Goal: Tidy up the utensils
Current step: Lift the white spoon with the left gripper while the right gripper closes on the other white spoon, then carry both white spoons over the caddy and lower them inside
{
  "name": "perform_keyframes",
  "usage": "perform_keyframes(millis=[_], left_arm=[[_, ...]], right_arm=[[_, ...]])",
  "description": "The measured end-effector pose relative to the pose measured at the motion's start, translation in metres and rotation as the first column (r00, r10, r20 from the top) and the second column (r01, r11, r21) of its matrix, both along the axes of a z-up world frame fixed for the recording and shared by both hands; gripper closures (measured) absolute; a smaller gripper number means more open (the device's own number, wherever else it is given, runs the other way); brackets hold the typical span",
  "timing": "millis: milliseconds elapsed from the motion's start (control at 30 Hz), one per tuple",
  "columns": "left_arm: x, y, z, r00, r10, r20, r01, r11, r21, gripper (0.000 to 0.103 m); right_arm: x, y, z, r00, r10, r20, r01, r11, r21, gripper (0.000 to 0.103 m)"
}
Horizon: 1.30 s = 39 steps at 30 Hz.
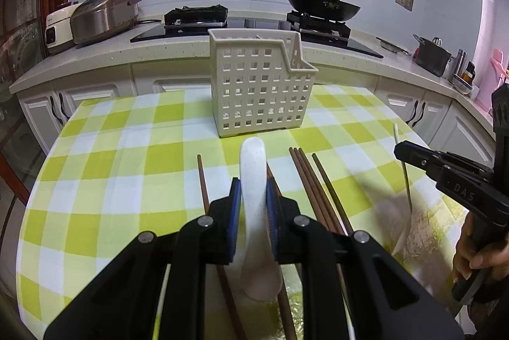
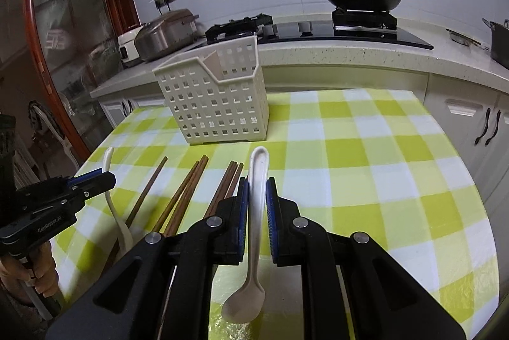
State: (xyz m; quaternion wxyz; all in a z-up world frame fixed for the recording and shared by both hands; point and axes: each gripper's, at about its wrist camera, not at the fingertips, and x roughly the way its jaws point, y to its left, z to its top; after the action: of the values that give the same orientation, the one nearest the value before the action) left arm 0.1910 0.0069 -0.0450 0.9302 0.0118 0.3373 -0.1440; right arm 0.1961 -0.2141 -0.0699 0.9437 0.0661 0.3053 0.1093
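The pale holder (image 1: 261,85) looks empty, each tool clenches a white spoon, left tool (image 1: 251,196) and right tool (image 2: 257,196), and the chopsticks (image 2: 187,190) lie on the surface (image 2: 366,149).

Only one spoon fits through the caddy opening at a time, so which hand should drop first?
Probably left. The left gripper clamps its white spoon almost directly facing the caddy. The right gripper also holds a spoon, but the caddy sits off to its left.
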Motion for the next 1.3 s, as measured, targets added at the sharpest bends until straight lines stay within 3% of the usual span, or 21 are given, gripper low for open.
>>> perform_keyframes(millis=[267, 633, 1300], left_arm=[[0.000, -0.001, 0.018, 0.999, -0.005, 0.047, 0.005, 1.000, -0.008, 0.087], [0.024, -0.010, 0.047, 0.994, -0.018, 0.106, 0.016, 1.000, 0.018, 0.087], [0.108, -0.037, 0.169, 0.973, -0.055, 0.223, 0.050, 0.998, 0.031, 0.087]], right_arm=[[-0.003, 0.004, 0.021, 0.997, 0.012, 0.076, -0.011, 1.000, -0.008, 0.091], [0.029, 0.013, 0.047, 0.989, 0.037, 0.146, -0.033, 0.999, -0.026, 0.091], [0.121, 0.033, 0.157, 0.940, 0.090, 0.328, -0.060, 0.993, -0.102, 0.091]])
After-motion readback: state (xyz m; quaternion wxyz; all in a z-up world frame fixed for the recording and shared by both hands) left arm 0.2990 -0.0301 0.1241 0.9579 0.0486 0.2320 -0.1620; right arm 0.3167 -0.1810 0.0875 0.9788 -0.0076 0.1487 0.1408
